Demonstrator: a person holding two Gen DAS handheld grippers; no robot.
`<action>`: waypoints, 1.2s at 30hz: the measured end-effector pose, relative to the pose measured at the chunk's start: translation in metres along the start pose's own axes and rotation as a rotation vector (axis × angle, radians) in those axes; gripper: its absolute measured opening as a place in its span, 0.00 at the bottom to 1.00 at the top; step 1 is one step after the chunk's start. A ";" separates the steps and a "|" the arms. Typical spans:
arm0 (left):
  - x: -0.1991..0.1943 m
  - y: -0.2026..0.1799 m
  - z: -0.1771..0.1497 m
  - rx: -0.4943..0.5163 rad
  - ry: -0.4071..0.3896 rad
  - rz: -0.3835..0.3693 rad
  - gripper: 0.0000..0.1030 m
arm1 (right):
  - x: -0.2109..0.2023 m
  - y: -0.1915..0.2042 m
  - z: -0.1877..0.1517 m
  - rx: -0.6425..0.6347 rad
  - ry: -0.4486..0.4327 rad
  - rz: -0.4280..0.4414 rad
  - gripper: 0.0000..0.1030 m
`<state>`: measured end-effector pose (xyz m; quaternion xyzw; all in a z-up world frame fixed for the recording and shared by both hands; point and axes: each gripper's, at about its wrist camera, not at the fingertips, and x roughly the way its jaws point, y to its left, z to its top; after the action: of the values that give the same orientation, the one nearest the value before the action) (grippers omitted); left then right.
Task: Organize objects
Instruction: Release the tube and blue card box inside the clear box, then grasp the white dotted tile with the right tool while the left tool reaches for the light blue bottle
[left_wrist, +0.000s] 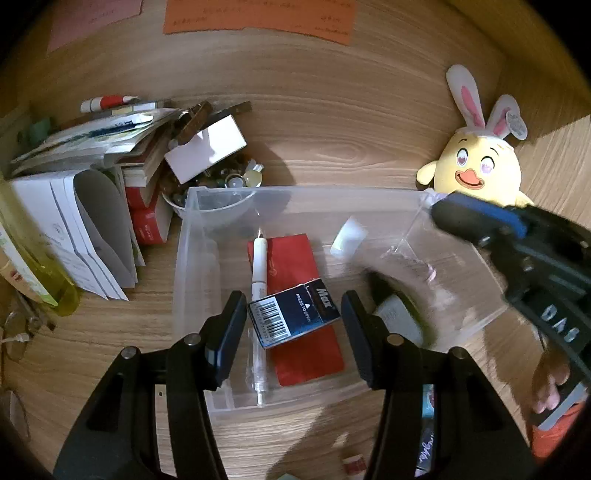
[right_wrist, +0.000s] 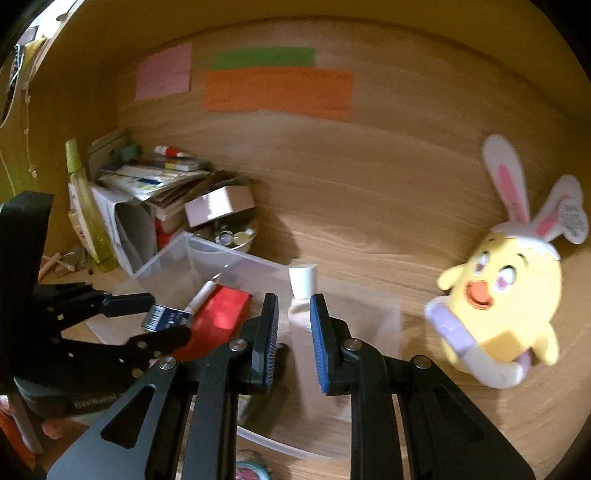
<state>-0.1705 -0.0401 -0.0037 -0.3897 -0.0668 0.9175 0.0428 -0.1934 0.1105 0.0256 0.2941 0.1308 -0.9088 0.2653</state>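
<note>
A clear plastic bin (left_wrist: 184, 258) stands on the wooden desk. In it lie a white pen (left_wrist: 257, 266) and a red packet (left_wrist: 295, 254). My left gripper (left_wrist: 293, 325) hangs over the bin, shut on a small blue "Max" box (left_wrist: 293, 314) with a barcode. The right wrist view shows that same box (right_wrist: 166, 318) between the left gripper's fingers (right_wrist: 166, 317). My right gripper (right_wrist: 293, 317) is shut on a clear tube with a white cap (right_wrist: 302, 282), cap pointing away, over the bin's right half. In the left wrist view the right gripper (left_wrist: 443, 216) appears blurred at the bin's far right corner.
A yellow chick plush with bunny ears (left_wrist: 476, 166) sits right of the bin against the wall. Left of the bin are a bowl of small items (left_wrist: 218, 184), a leaning stack of books and papers (left_wrist: 92, 166), a yellow-green bottle (left_wrist: 37, 258) and glasses (left_wrist: 14, 332).
</note>
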 end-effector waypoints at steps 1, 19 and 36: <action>0.000 0.001 0.000 -0.006 0.001 -0.006 0.51 | 0.004 0.002 0.000 0.001 0.009 0.011 0.15; -0.035 0.000 0.005 -0.008 -0.070 -0.004 0.64 | -0.014 -0.007 -0.018 0.038 0.054 0.067 0.38; -0.082 0.013 -0.048 0.030 -0.059 0.095 0.76 | -0.060 -0.004 -0.064 0.050 0.055 0.094 0.59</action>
<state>-0.0792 -0.0591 0.0191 -0.3646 -0.0359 0.9305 0.0030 -0.1247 0.1632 0.0110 0.3315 0.1013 -0.8899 0.2964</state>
